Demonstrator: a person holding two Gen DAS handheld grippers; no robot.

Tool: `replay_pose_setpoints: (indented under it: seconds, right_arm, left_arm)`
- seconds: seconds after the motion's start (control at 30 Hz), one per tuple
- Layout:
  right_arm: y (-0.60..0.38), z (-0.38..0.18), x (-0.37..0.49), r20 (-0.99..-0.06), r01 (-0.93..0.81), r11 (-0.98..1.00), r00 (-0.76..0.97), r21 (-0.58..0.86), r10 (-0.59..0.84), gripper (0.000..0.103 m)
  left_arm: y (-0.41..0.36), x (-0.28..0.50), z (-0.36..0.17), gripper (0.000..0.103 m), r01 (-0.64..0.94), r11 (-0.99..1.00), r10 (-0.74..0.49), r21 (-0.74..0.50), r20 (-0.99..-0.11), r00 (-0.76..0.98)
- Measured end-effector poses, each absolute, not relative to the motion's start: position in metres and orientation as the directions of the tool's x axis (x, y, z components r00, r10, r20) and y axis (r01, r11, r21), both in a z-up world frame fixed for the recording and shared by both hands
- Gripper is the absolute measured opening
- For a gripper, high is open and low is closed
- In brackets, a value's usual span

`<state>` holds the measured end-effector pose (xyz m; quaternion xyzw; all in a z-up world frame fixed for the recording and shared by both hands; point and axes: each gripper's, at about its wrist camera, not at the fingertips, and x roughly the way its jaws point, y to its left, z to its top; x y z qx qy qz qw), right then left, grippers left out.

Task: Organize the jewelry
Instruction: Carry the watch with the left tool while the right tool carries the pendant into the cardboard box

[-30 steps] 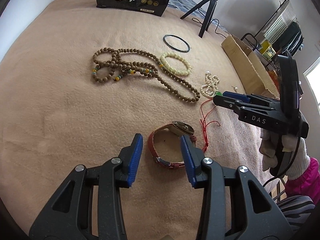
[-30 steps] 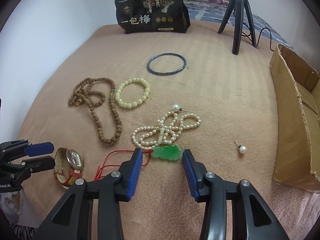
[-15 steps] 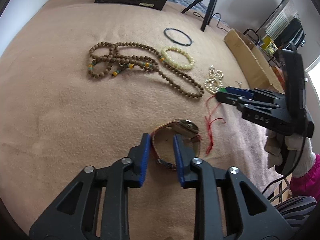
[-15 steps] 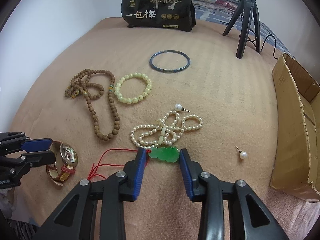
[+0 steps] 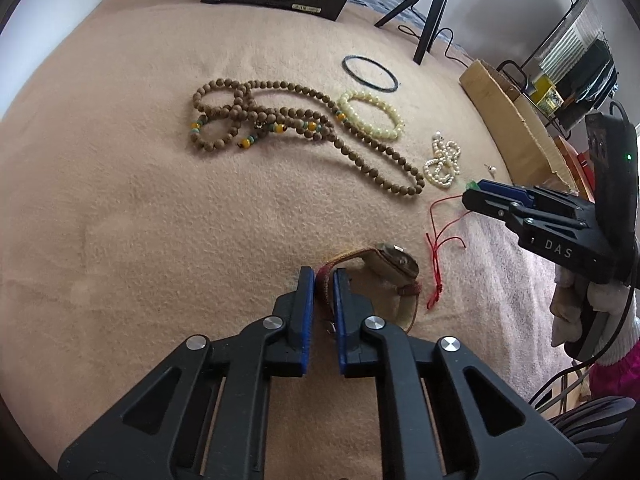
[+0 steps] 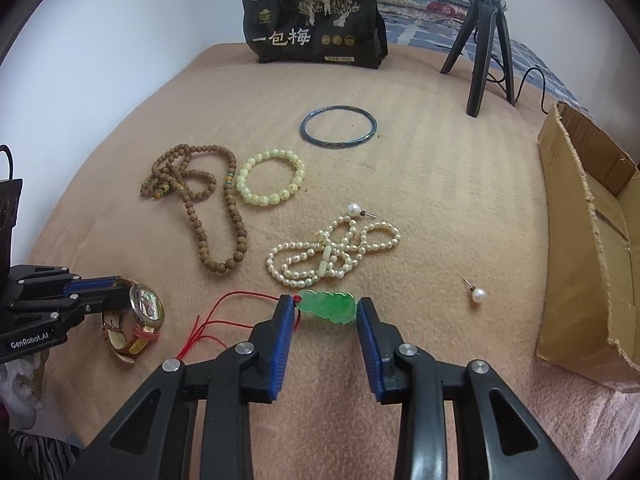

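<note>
My left gripper point(image 5: 323, 280) is shut on the red strap of a wristwatch point(image 5: 390, 262) that lies on the tan blanket; it also shows in the right wrist view point(image 6: 138, 314). My right gripper point(image 6: 324, 312) is open, its fingers on either side of a green jade pendant point(image 6: 328, 306) with a red cord point(image 6: 216, 320). It also shows in the left wrist view point(image 5: 476, 194). A wooden bead necklace point(image 6: 200, 208), a pale bead bracelet point(image 6: 270, 182), a pearl string point(image 6: 332, 252), a dark bangle point(image 6: 338, 126) and two pearl studs point(image 6: 478, 294) lie beyond.
A cardboard box point(image 6: 592, 240) stands at the right edge of the blanket. A black printed bag point(image 6: 316, 24) and a tripod point(image 6: 486, 36) stand at the far end. A white wall runs along the left side.
My left gripper has closed from wide open onto the watch strap. My right gripper has moved forward, so its fingers now flank the jade pendant, and has narrowed a little.
</note>
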<state>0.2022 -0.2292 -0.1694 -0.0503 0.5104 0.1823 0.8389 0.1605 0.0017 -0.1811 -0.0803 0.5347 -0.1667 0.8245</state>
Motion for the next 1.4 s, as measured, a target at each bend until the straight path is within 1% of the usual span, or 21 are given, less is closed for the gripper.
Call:
replay_pose_setpoints:
  seconds: [0.37,0.73,1.13,1.4]
  right_arm:
    - [-0.245,-0.137,0.175,-0.839,-0.341,0.934,0.473,0.108,0.269,0.032]
    - [-0.276,-0.09,0.15,-0.779,-0.3,0.947,0.564,0.116,0.274,0.032]
    - [-0.338,-0.022,0.133,-0.696,-0.222,0.971,0.683,0.093,0.222,0.032]
    - [-0.386,0.005,0.138,-0.649,-0.144,0.985,0.741,0.096,0.172,0.032]
  left_arm:
    - [0.003,0.151,-0.163,0.007,0.188,0.936,-0.351,-0.299,-0.839,0.415]
    - [-0.005,0.151,-0.12,0.007,0.227,0.93,-0.367,-0.29,-0.791,0.489]
    - [-0.053,0.17,-0.075,0.007,0.321,0.897,-0.437,-0.306,-0.731,0.525]
    - [-0.103,0.195,-0.048,0.007,0.401,0.861,-0.496,-0.313,-0.691,0.525]
